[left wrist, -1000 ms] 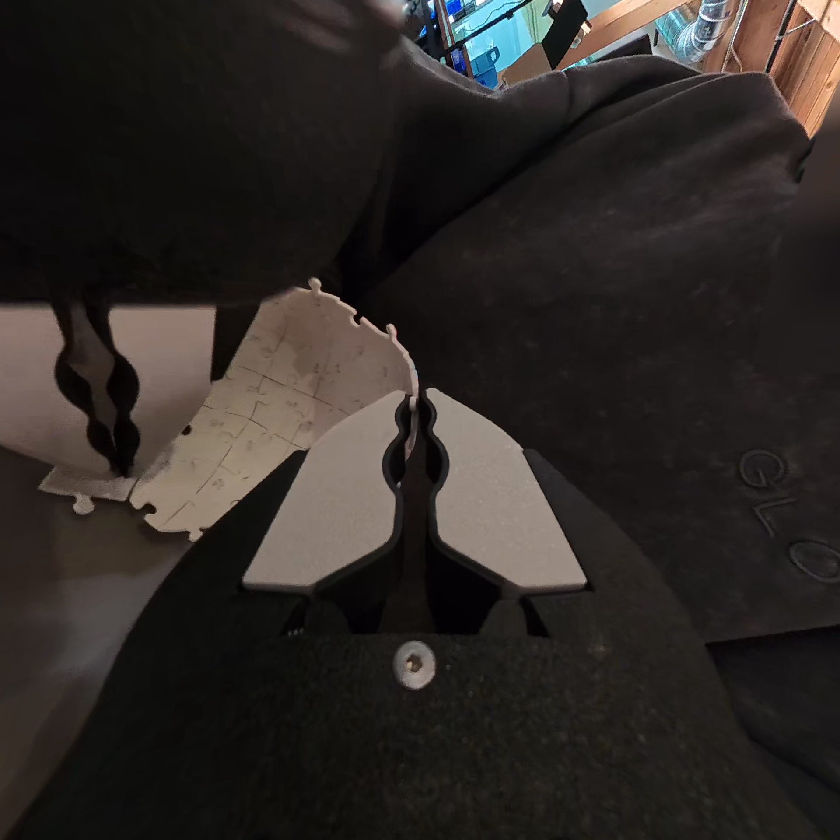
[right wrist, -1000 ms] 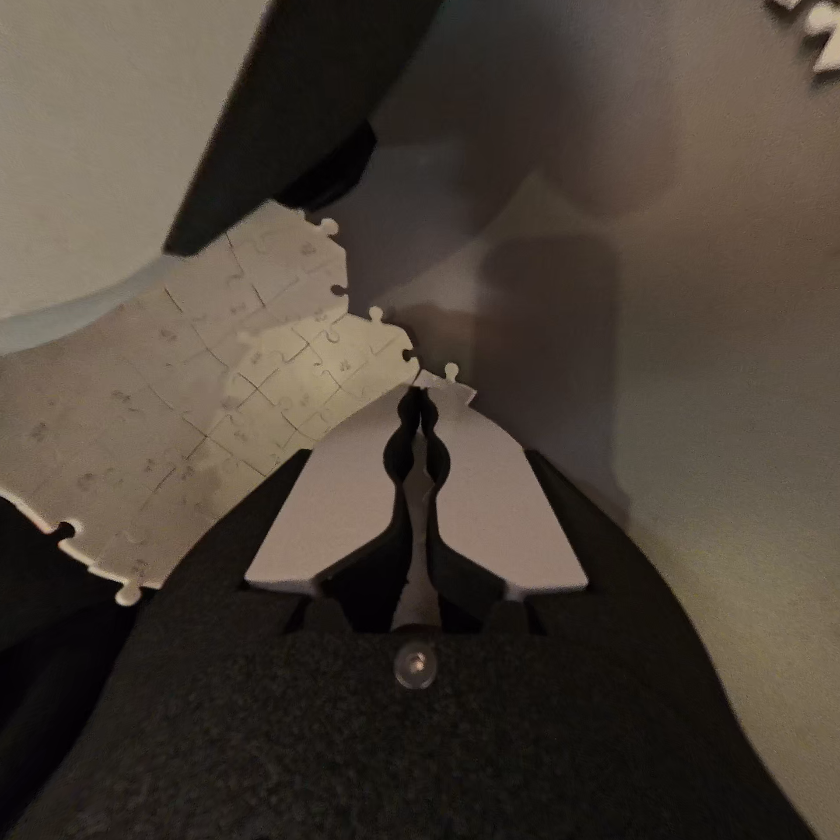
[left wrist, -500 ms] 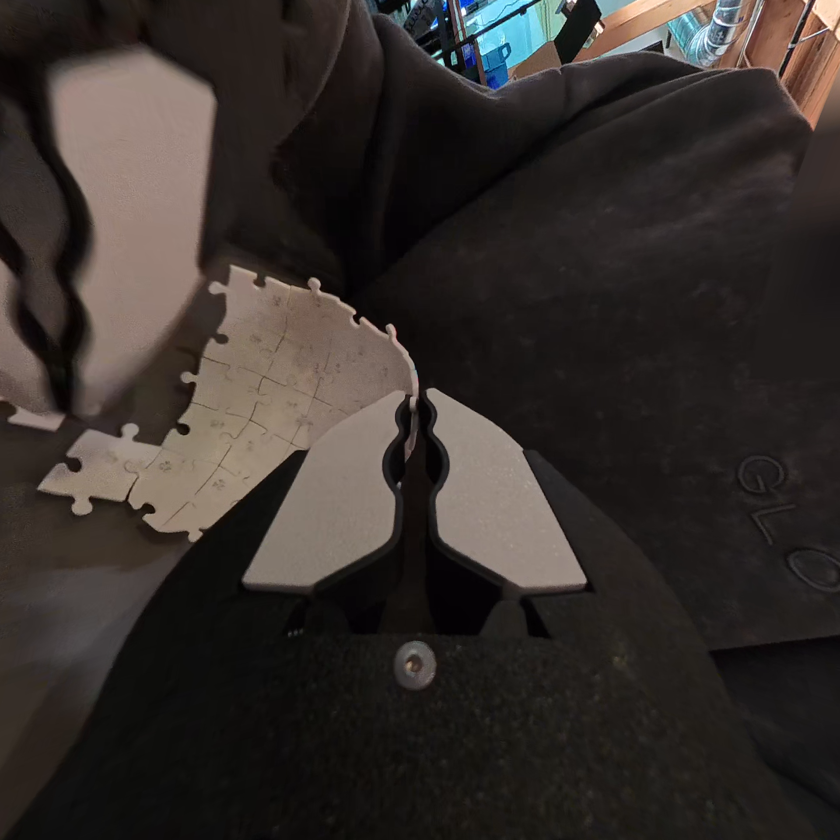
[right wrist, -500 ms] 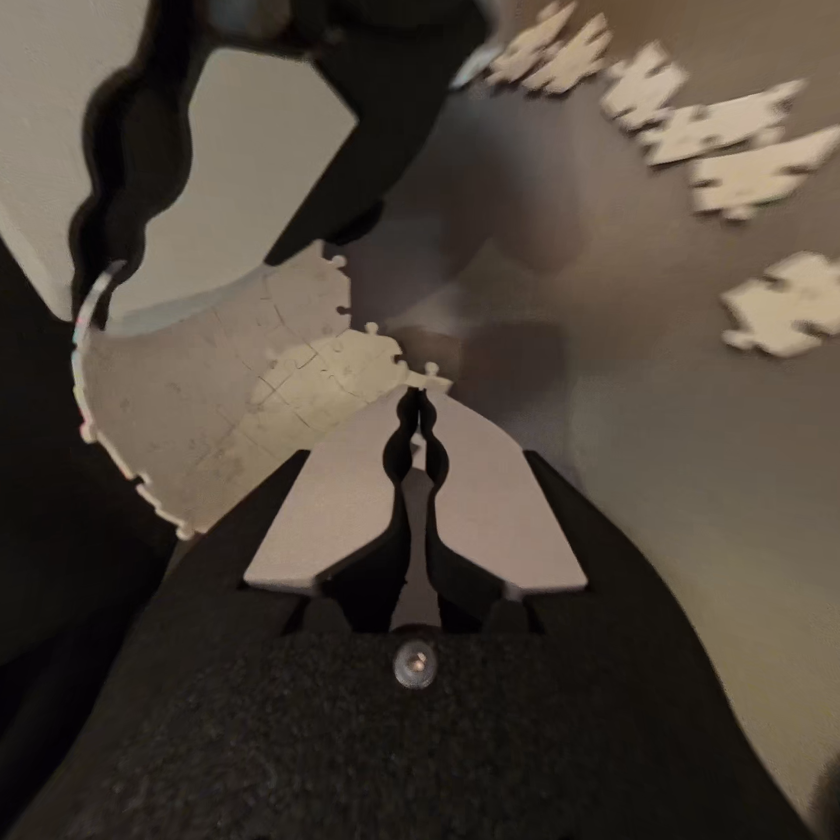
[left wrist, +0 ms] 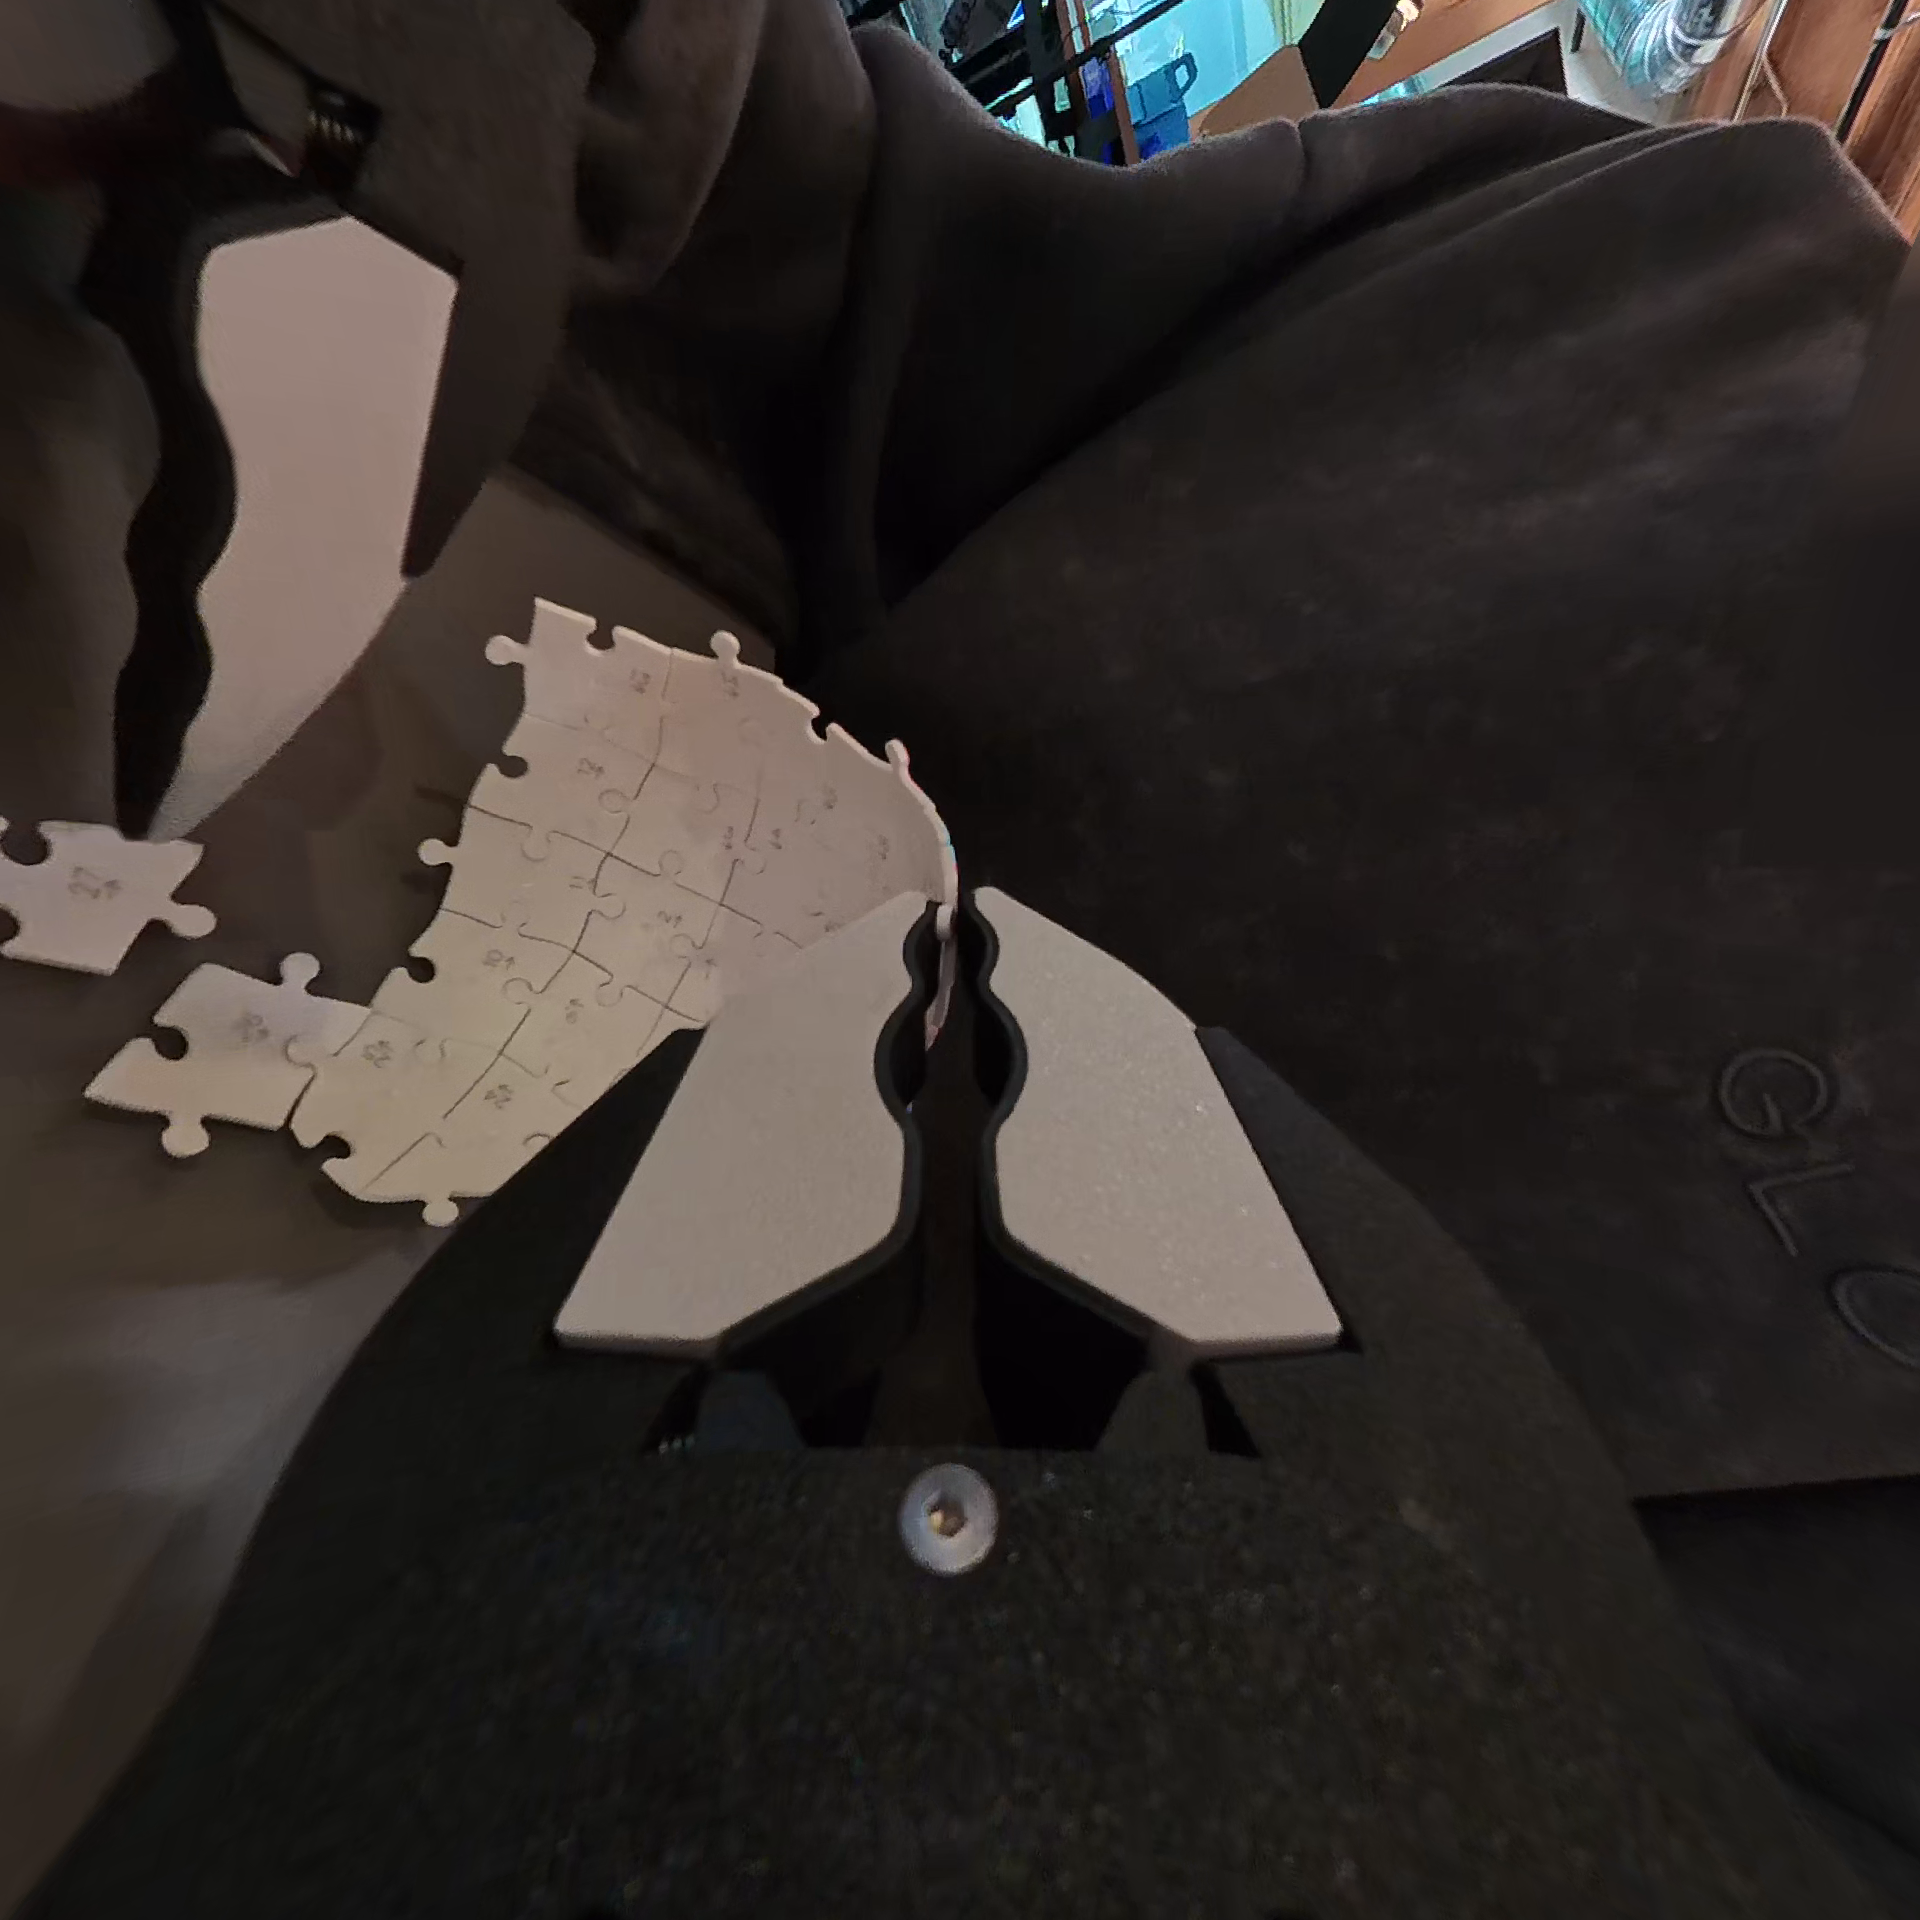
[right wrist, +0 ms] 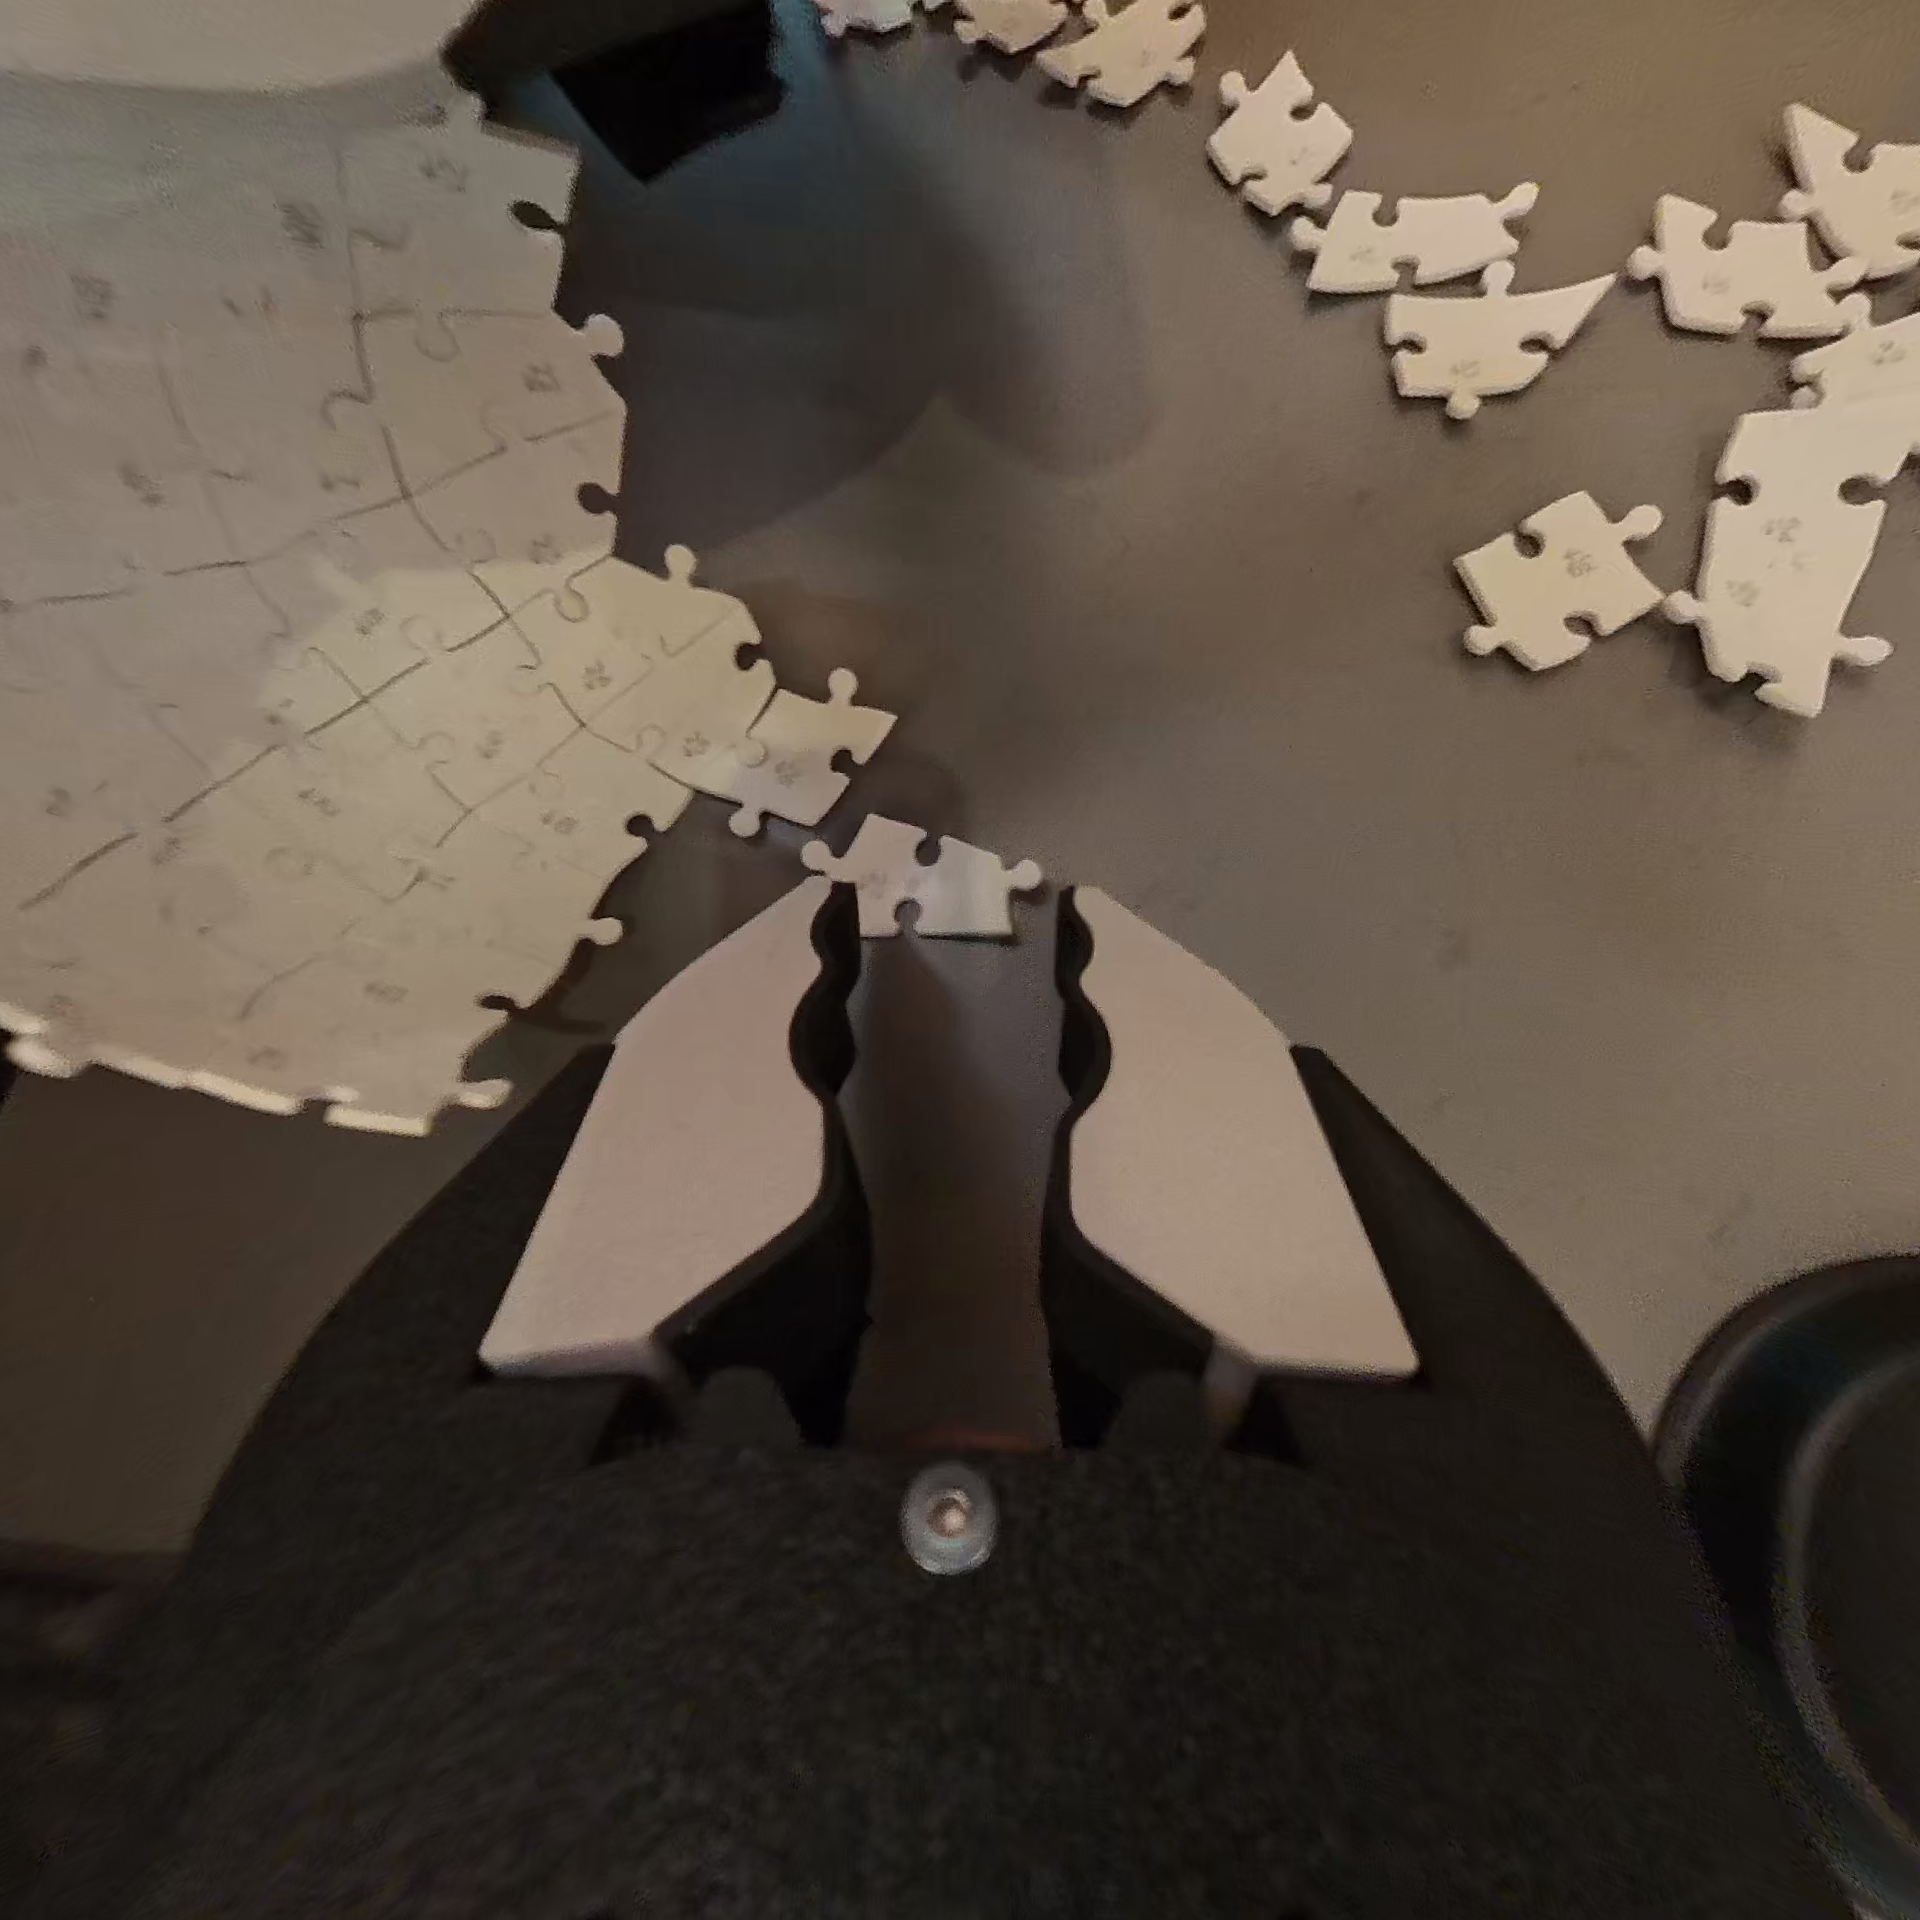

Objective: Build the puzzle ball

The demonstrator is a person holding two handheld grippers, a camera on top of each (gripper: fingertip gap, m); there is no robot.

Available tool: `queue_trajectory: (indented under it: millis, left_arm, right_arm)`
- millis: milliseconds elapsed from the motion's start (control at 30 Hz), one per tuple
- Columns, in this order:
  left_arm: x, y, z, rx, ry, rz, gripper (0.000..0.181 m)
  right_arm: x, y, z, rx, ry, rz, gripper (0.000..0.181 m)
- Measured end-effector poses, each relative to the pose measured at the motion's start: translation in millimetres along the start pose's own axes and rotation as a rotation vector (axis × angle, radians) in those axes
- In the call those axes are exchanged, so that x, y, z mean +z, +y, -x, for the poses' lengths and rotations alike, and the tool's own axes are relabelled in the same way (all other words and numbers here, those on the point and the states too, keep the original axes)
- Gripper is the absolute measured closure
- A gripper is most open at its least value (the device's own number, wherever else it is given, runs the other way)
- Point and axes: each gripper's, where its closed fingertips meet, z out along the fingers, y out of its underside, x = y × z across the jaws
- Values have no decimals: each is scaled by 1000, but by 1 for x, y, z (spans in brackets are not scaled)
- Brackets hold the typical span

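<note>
At our workbench, our left gripper (left wrist: pixel 948 914) is clamped tight on the upper edge of the curved puzzle section (left wrist: pixel 665 883), a white shell of interlocked pieces that arcs away to the left and down toward the dark grey table (left wrist: pixel 156 1299). The newest piece (left wrist: pixel 234 1049) juts from the section's lower left corner, its tabs lying close to the tabletop. In front of it a single loose piece (left wrist: pixel 88 909) lies flat on the table, directly ahead of our right gripper (right wrist: pixel 956 920), whose fingers stand well apart and hold nothing. From the right wrist view, that loose piece (right wrist: pixel 925 883) sits just beyond the parted fingertips, a little apart from the edge of the assembled shell (right wrist: pixel 343 665). More spare pieces (right wrist: pixel 1507 332) are scattered across the far right of the table, and a dark round object (right wrist: pixel 1808 1455) shows at the lower right edge. Behind the left gripper we see a person's dark sweatshirt (left wrist: pixel 1403 675)
</note>
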Motion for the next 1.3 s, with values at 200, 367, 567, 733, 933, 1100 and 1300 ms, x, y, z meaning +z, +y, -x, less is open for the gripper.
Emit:
queue_trajectory:
  millis: [200, 367, 567, 733, 933, 1100, 1300]
  left_arm:
    - [-1, 1, 0, 3, -7, -4, 179]
    - [1, 2, -1, 5, -9, 2, 179]
    - [0, 2, -1, 7, -12, 1, 179]
    - [1, 3, -1, 11, -11, 7, 179]
    - [0, 4, -1, 12, -12, 12, 179]
    - [0, 5, -2, 10, -8, 16, 179]
    - [0, 10, -4, 5, -5, 44, 179]
  right_arm:
    - [4, -1, -12, 77, -64, 1, 156]
    - [5, -6, -9, 141, -177, 16, 162]
    - [9, 1, -4, 72, -143, 78, 180]
    - [4, 1, 2, 100, -151, 78, 181]
    - [-14, -15, 7, 17, -122, -68, 173]
    - [-2, 6, 5, -140, -59, 56, 153]
    - [8, 6, 7, -234, -96, 82, 158]
